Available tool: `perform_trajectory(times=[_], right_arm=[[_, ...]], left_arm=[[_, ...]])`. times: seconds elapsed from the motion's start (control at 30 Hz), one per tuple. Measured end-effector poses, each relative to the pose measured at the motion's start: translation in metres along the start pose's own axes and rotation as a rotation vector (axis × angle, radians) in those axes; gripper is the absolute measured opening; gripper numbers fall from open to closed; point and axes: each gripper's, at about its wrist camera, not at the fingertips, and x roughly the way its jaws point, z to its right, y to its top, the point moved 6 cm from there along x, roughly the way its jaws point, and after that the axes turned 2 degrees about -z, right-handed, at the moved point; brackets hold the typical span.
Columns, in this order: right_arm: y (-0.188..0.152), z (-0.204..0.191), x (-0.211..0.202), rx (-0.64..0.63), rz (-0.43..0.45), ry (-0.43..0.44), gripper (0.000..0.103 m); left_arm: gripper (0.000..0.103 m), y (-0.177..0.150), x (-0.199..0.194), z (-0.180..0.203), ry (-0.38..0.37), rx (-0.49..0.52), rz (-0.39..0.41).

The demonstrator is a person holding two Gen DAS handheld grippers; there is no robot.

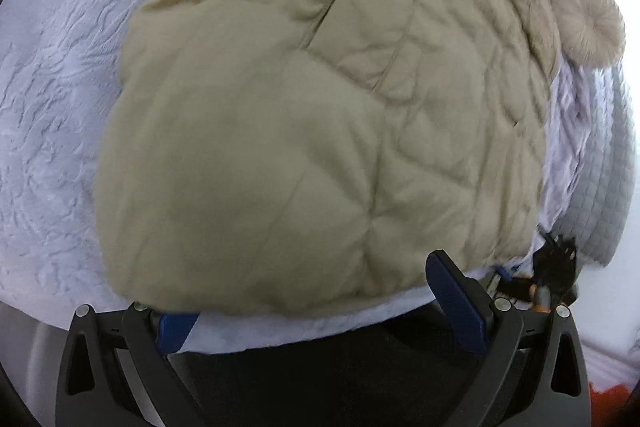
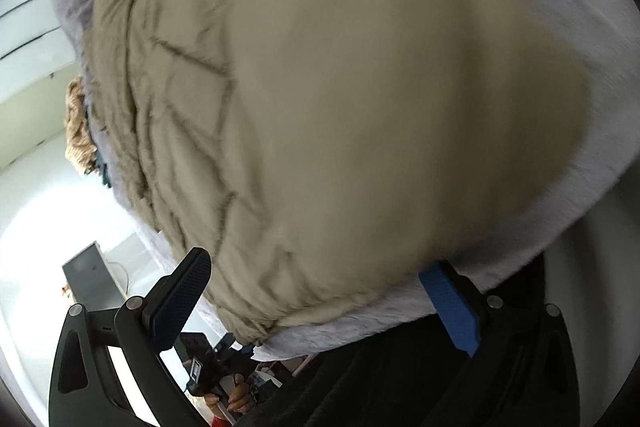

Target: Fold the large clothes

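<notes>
A beige quilted padded jacket (image 1: 312, 115) lies on a white textured bedspread (image 1: 52, 107) and fills both views (image 2: 340, 115). My left gripper (image 1: 316, 295) is open, its blue-padded fingers (image 1: 456, 291) spread wide at the jacket's near edge; the left finger is partly hidden under the fabric. My right gripper (image 2: 320, 303) is open too, one finger (image 2: 180, 299) left of the jacket's hem, the other (image 2: 452, 303) at its right, half covered. Neither is shut on the fabric. The right wrist view is blurred.
A beige pom-pom (image 1: 586, 17) lies beside the jacket at the right. The bed edge with a quilted mattress side (image 1: 600, 155) runs along the right. A tan knitted item (image 2: 78, 131) sits at the bed's left side, a dark box (image 2: 90, 275) on the floor.
</notes>
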Motion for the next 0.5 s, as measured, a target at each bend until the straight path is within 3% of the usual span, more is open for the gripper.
perform_trajectory(times=[0.2,0.33,0.4,0.43,0.47,0.5], right_arm=[[0.003,-0.029,0.004,-0.028,0.001,0.116,0.103],[0.002,-0.031,0.004,-0.030,0.007,0.111,0.102],[0.000,-0.032,0.002,-0.027,0.017,0.107,0.100],[-0.001,-0.031,0.001,-0.019,0.024,0.098,0.089],[-0.001,-0.028,0.002,-0.007,0.022,0.078,0.062],[0.000,-0.025,0.003,0.005,0.016,0.051,0.046]], left_arm=[[0.103,0.013,-0.011,0.027,-0.130,-0.019,0.060],[0.102,0.019,-0.003,0.031,-0.094,-0.022,0.059],[0.085,0.019,-0.002,0.030,-0.064,-0.007,0.065],[0.062,0.020,-0.001,0.030,-0.030,0.009,0.056],[0.037,0.021,0.003,0.030,-0.002,0.024,0.048],[0.026,0.023,0.004,0.028,0.020,0.040,0.042]])
